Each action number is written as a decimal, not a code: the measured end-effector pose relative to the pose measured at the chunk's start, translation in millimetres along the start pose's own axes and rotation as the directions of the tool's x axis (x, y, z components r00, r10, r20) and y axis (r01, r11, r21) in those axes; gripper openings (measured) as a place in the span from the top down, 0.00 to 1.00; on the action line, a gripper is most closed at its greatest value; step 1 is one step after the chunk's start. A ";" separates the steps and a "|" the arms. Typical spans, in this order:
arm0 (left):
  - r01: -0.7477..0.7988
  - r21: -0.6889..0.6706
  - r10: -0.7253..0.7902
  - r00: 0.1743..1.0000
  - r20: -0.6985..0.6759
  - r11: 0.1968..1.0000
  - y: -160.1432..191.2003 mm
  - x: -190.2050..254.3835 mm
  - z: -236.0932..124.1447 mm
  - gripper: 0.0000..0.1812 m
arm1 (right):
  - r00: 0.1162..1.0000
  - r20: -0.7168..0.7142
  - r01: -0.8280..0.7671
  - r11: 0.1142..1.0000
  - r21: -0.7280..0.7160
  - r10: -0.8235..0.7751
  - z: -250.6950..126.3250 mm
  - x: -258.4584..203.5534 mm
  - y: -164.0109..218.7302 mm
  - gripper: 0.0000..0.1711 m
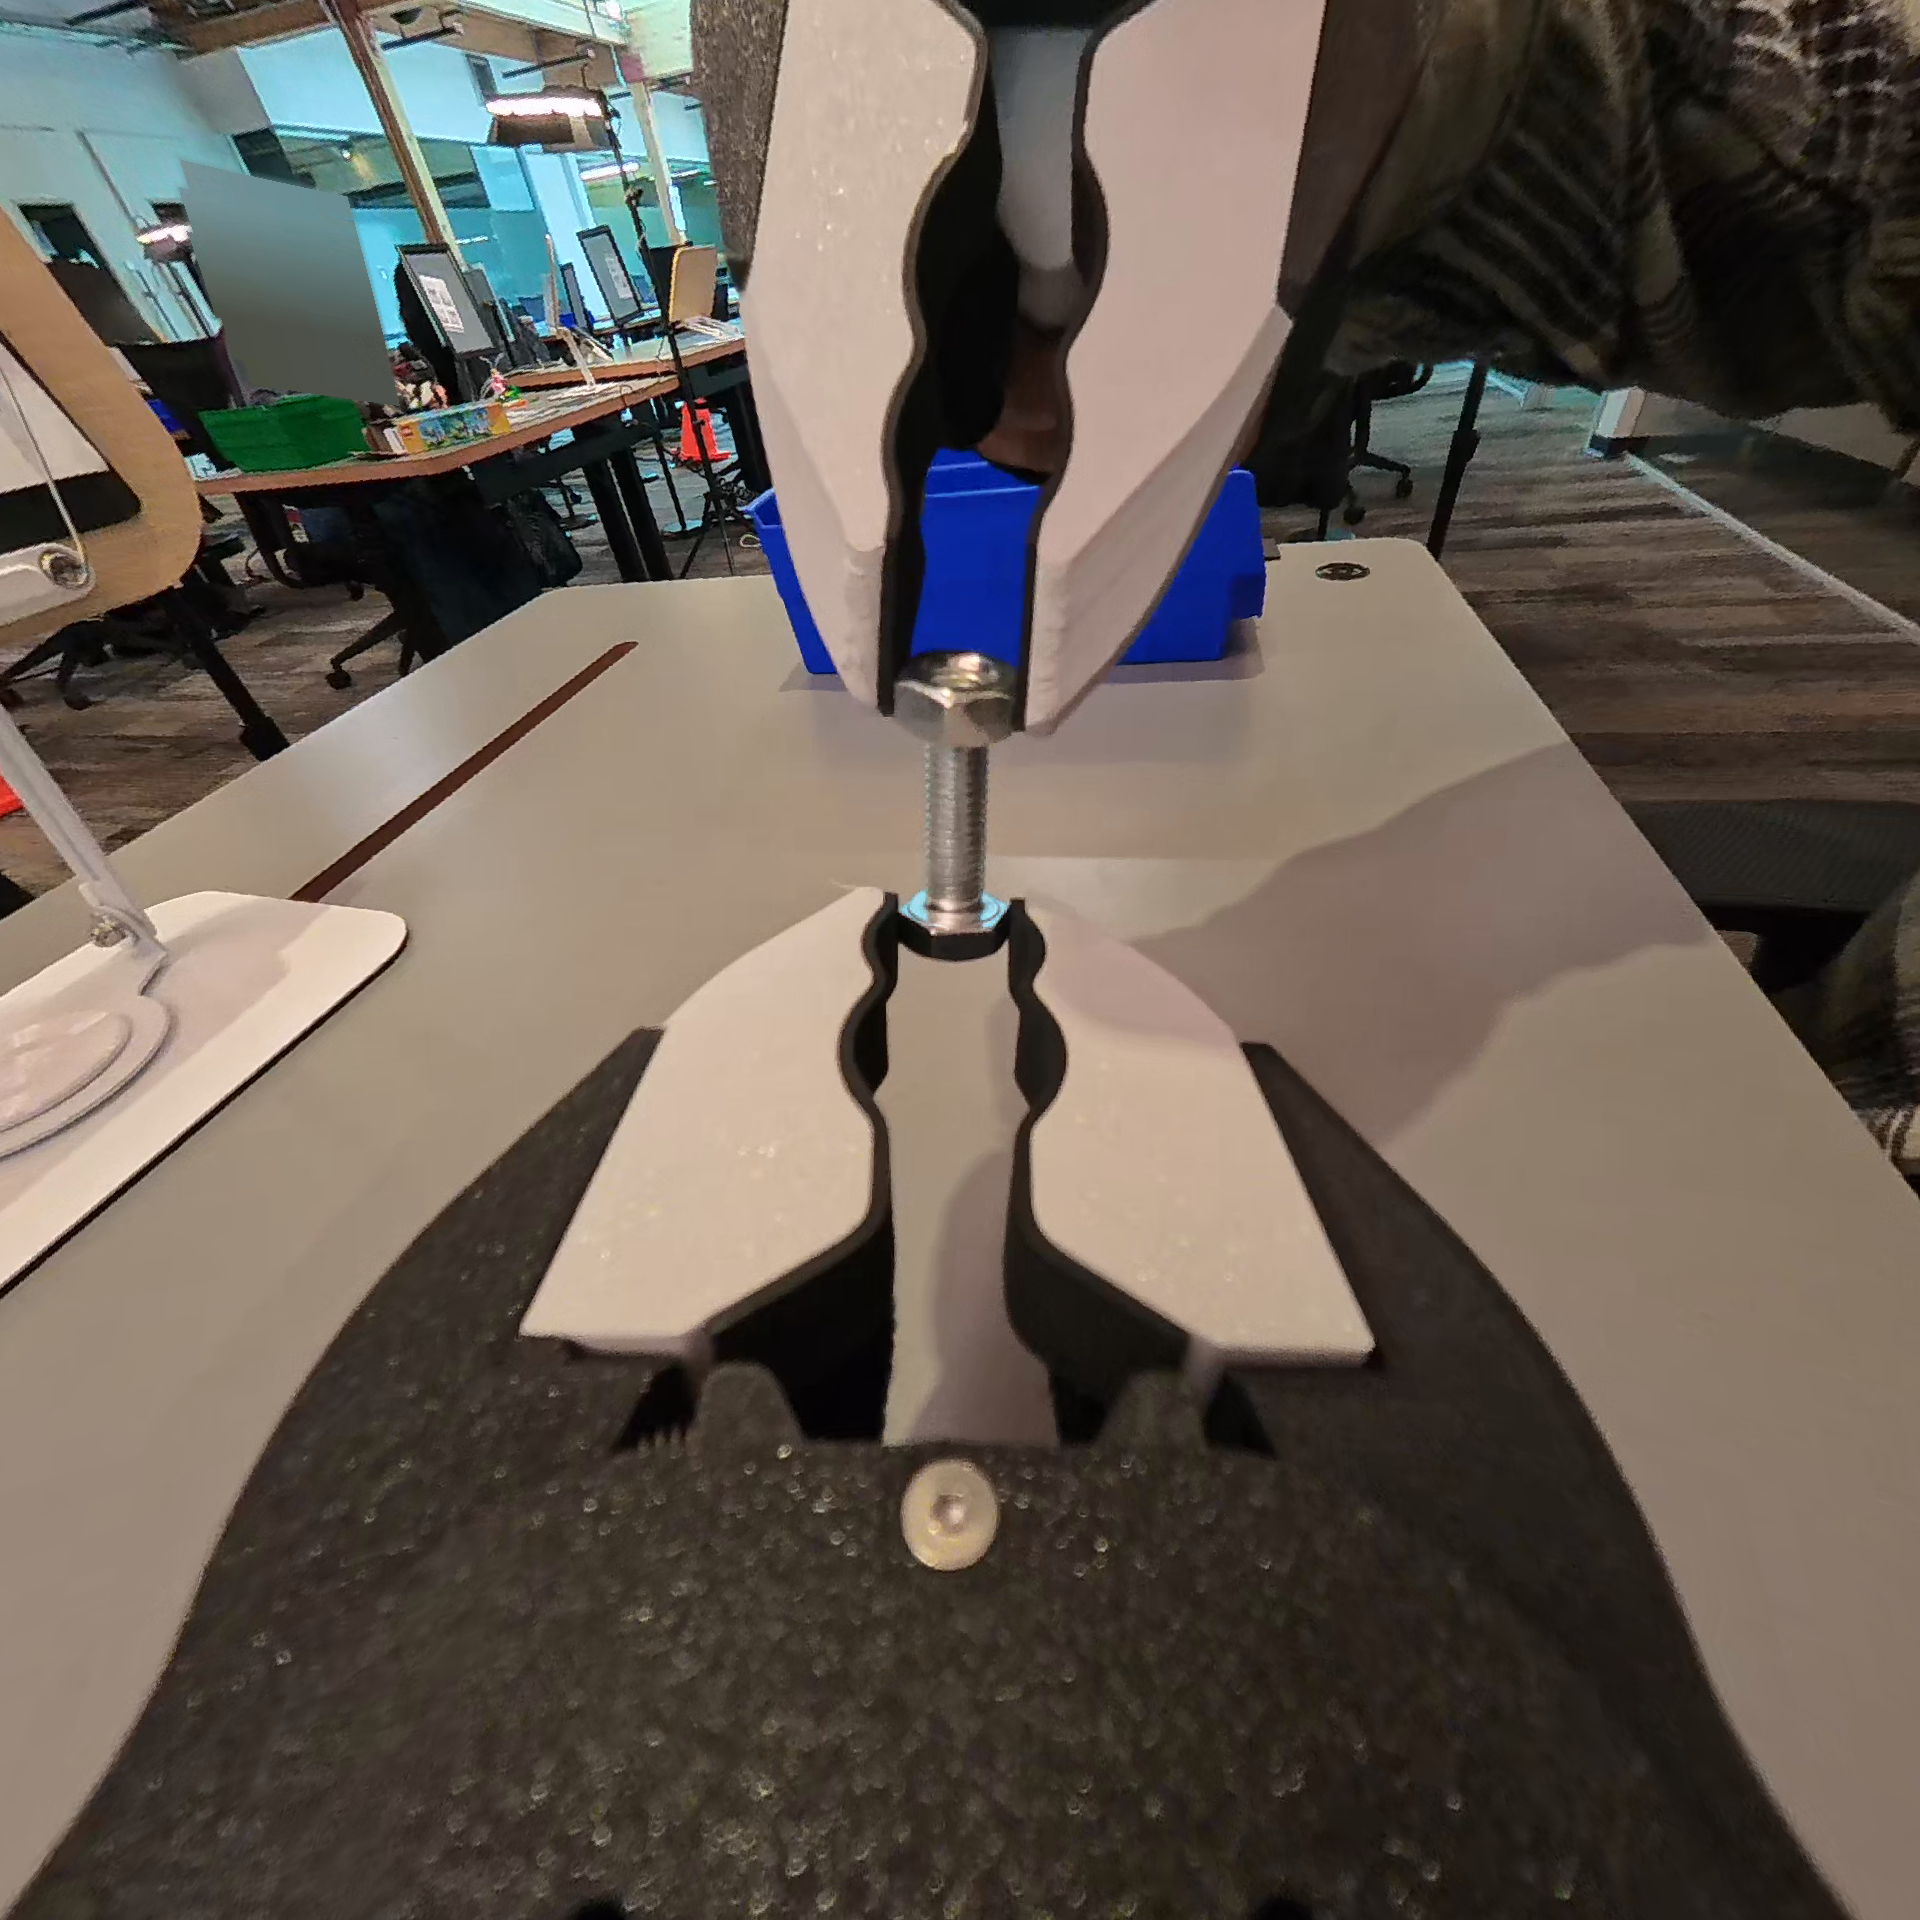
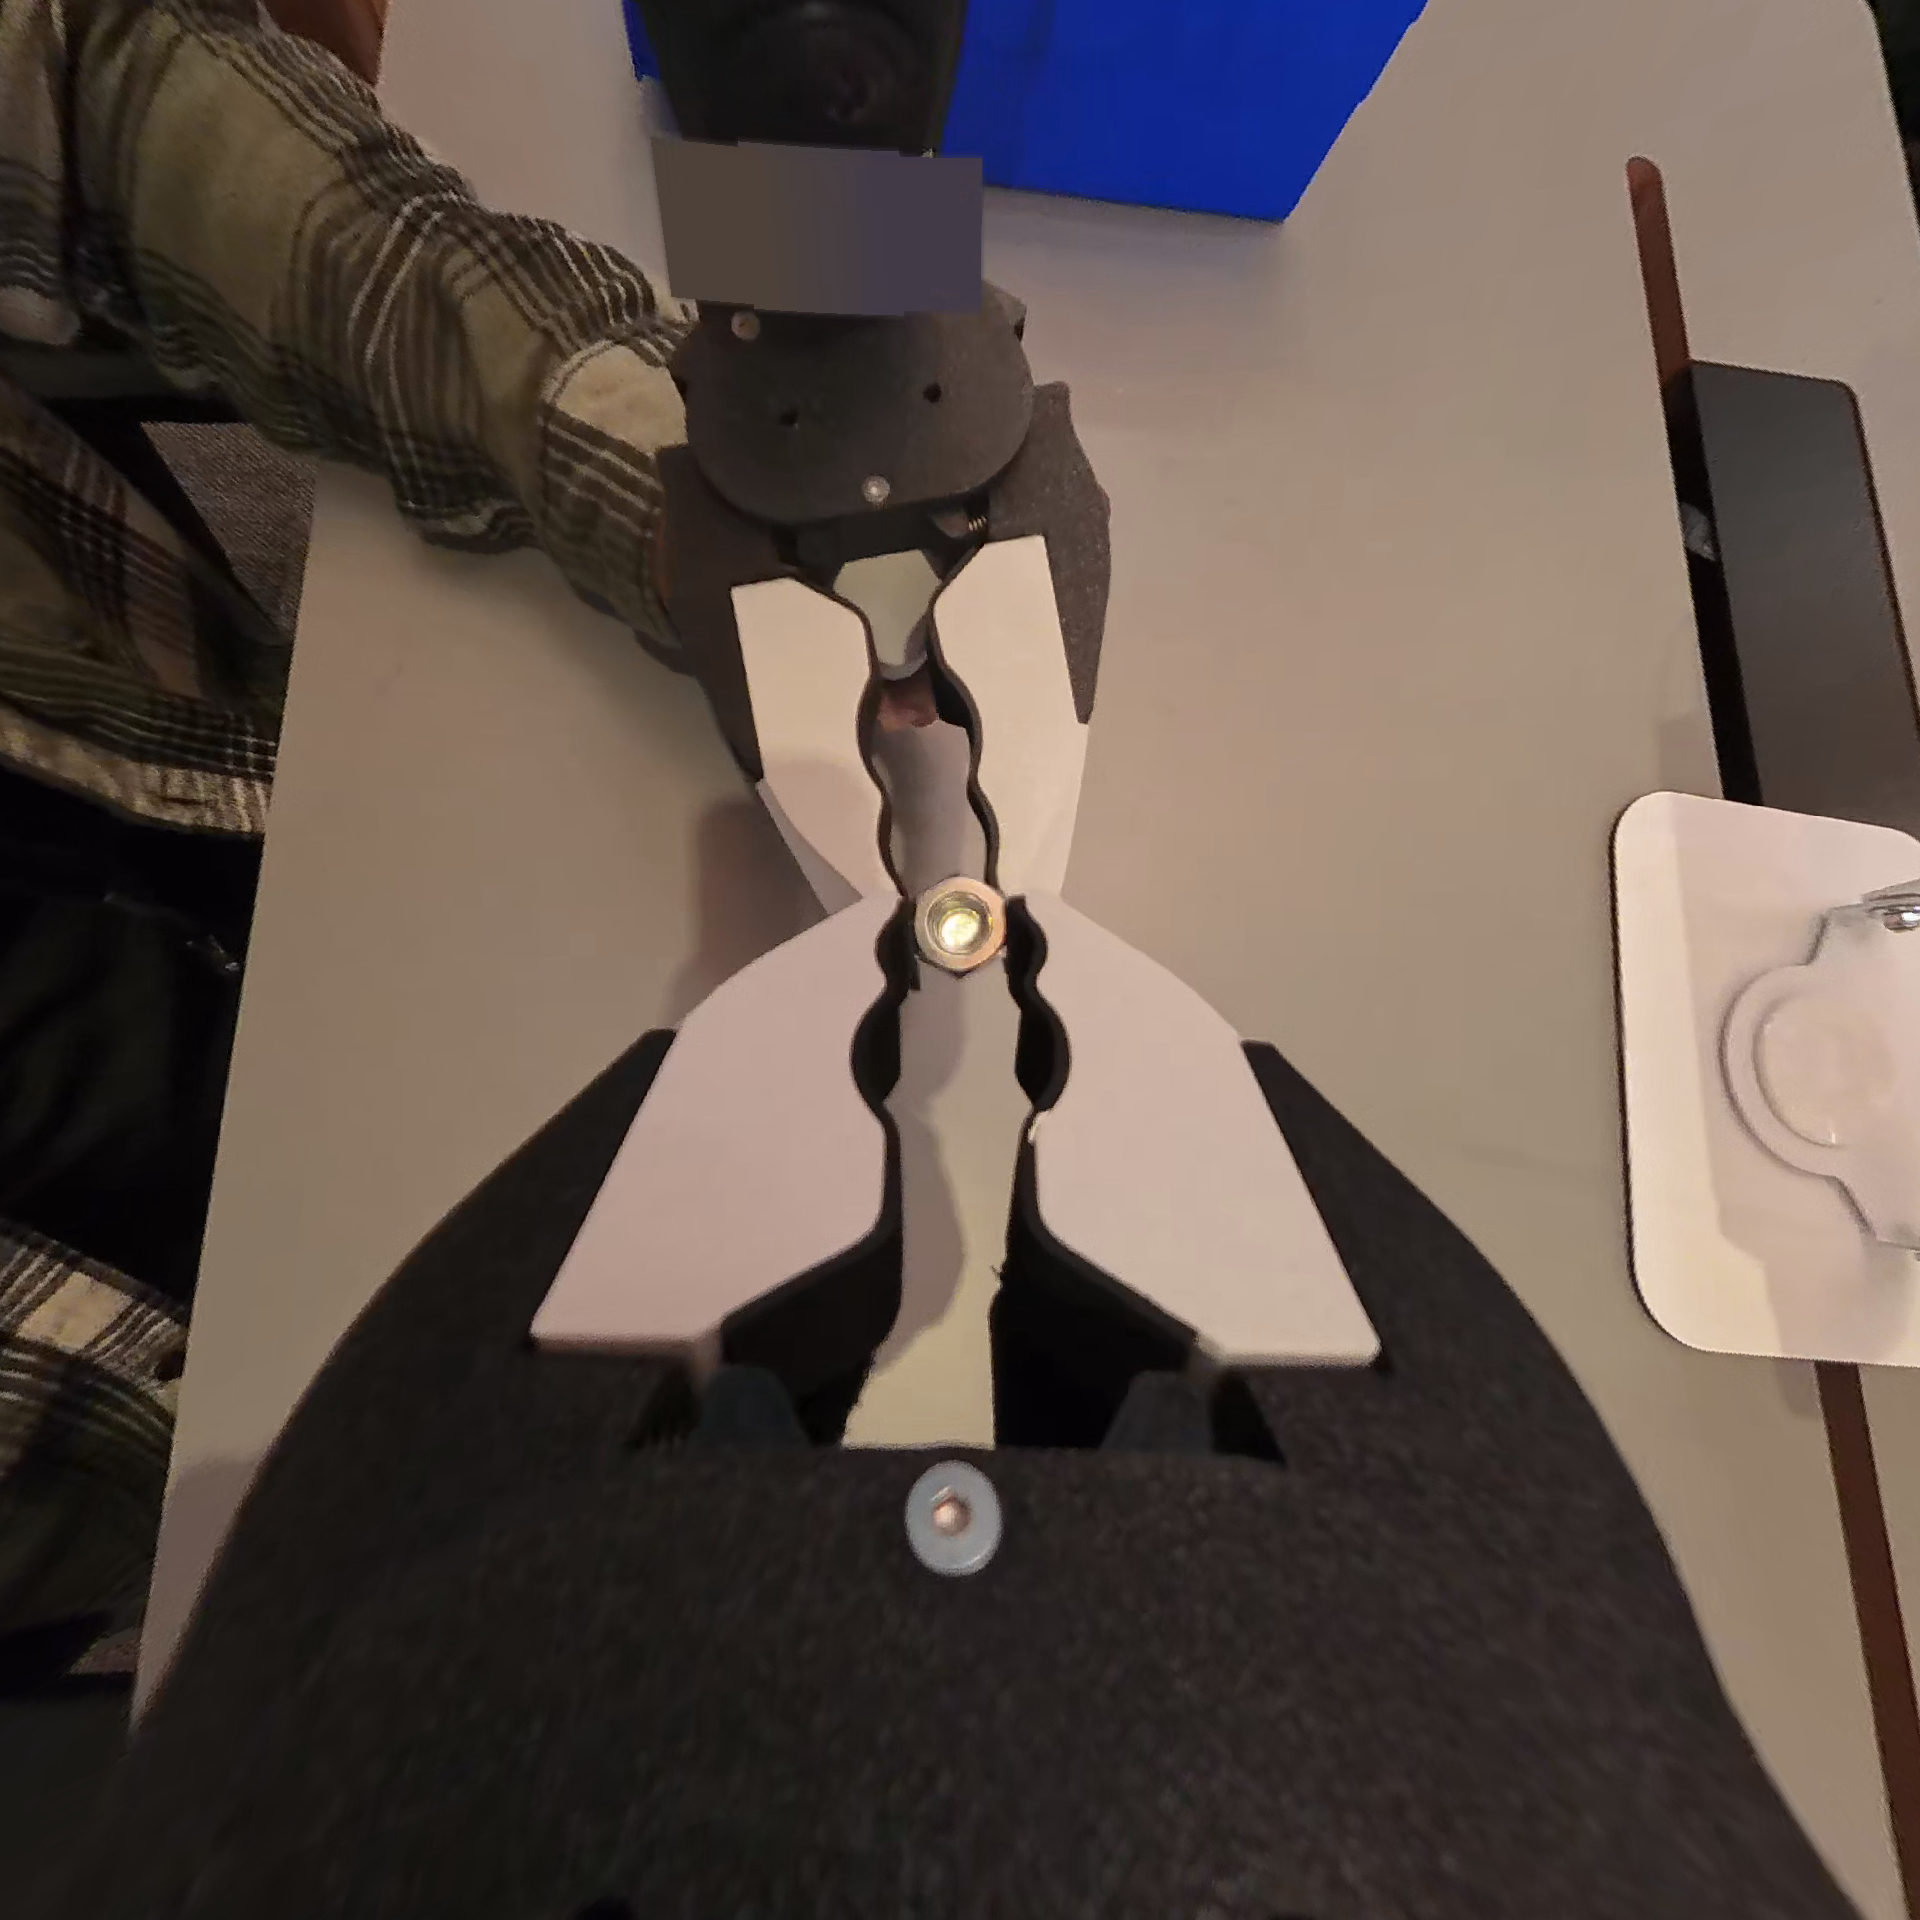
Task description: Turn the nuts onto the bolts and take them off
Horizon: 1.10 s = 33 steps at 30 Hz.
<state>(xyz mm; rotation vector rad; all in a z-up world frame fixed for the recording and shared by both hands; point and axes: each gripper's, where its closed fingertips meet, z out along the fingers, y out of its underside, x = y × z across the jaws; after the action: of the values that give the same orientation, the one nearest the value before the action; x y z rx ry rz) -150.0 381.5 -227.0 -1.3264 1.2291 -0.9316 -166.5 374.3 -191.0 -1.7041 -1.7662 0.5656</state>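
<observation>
A silver bolt point(image 1: 954, 821) is held in the air over the grey table point(image 1: 1351, 987), between my two grippers. My right gripper point(image 2: 961, 940) is shut on its hex head point(image 2: 958, 935). In the left wrist view it comes down from above point(image 1: 954, 707). My left gripper point(image 1: 951, 925) is shut on a thin silver nut point(image 1: 951, 914) at the threaded end of the bolt. In the right wrist view the left gripper point(image 2: 940, 883) reaches in from the far side, below the head. The nut is hidden there.
A blue bin point(image 1: 1143, 582) stands at the far end of the table. A white stand base point(image 2: 1766, 1070) lies beside a dark slot point(image 1: 468, 769) in the tabletop. A person's plaid sleeve point(image 2: 312, 343) holds the left gripper. Office desks and chairs stand beyond the table. Some 4 cm of space lies between my two pairs of fingers.
</observation>
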 end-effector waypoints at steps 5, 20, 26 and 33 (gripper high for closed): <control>-0.004 0.003 0.004 1.000 0.000 1.000 -0.5 1.2 0.2 0.89 | 1.000 0.018 -0.017 0.999 0.040 0.016 -0.5 -1.3 -0.2 0.90; 0.001 -0.006 -0.002 0.996 -0.089 1.000 -0.3 16.1 4.3 0.89 | 0.986 0.156 0.064 0.998 0.016 -0.066 -3.9 -14.6 6.9 0.90; 0.013 -0.030 -0.018 0.989 -0.147 0.999 1.6 23.9 5.8 0.89 | 0.964 0.226 0.153 0.987 -0.051 -0.138 -4.2 -21.2 9.0 0.90; 0.028 -0.050 -0.038 0.976 -0.215 0.998 4.0 32.6 7.3 0.89 | 0.910 0.290 0.325 0.944 -0.054 -0.297 -4.8 -28.9 14.4 0.90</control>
<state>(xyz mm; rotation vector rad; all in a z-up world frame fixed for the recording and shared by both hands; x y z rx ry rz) -138.0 351.2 -235.5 -1.3110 1.4046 -1.0994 -153.2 346.2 -201.2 -1.4140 -2.2499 0.6021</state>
